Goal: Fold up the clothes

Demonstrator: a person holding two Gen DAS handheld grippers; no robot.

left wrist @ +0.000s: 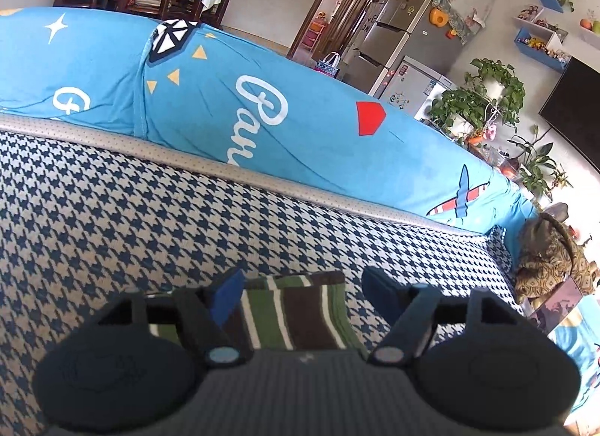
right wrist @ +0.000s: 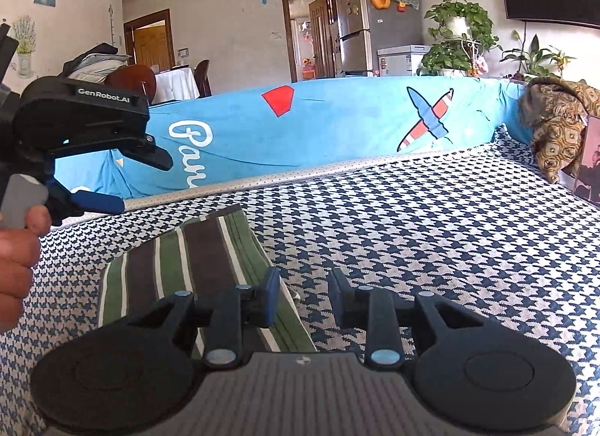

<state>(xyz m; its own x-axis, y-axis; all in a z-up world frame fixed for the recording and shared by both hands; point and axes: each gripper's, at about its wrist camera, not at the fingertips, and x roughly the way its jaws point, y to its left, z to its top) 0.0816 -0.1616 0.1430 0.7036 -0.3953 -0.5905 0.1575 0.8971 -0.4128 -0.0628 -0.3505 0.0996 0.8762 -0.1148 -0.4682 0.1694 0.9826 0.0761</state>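
A folded garment (left wrist: 296,308) with green, brown and white stripes lies flat on the houndstooth sofa seat (left wrist: 150,218). My left gripper (left wrist: 303,293) hovers over its far edge, open, the cloth showing between the fingers with neither pad pressing on it. In the right wrist view the same garment (right wrist: 187,259) stretches away as a long strip. My right gripper (right wrist: 303,297) is open at its near right edge, the left fingertip (right wrist: 270,295) above the cloth and the other over the bare seat (right wrist: 431,233). The left gripper's body (right wrist: 75,128) appears at the left, held by a hand (right wrist: 15,256).
The blue printed backrest cover (left wrist: 262,106) runs along the rear of the seat. A brown patterned cloth (right wrist: 558,125) is bunched at the sofa's right end beside a leaning picture (right wrist: 588,158). Potted plants (right wrist: 457,35) and a fridge (right wrist: 356,31) stand behind.
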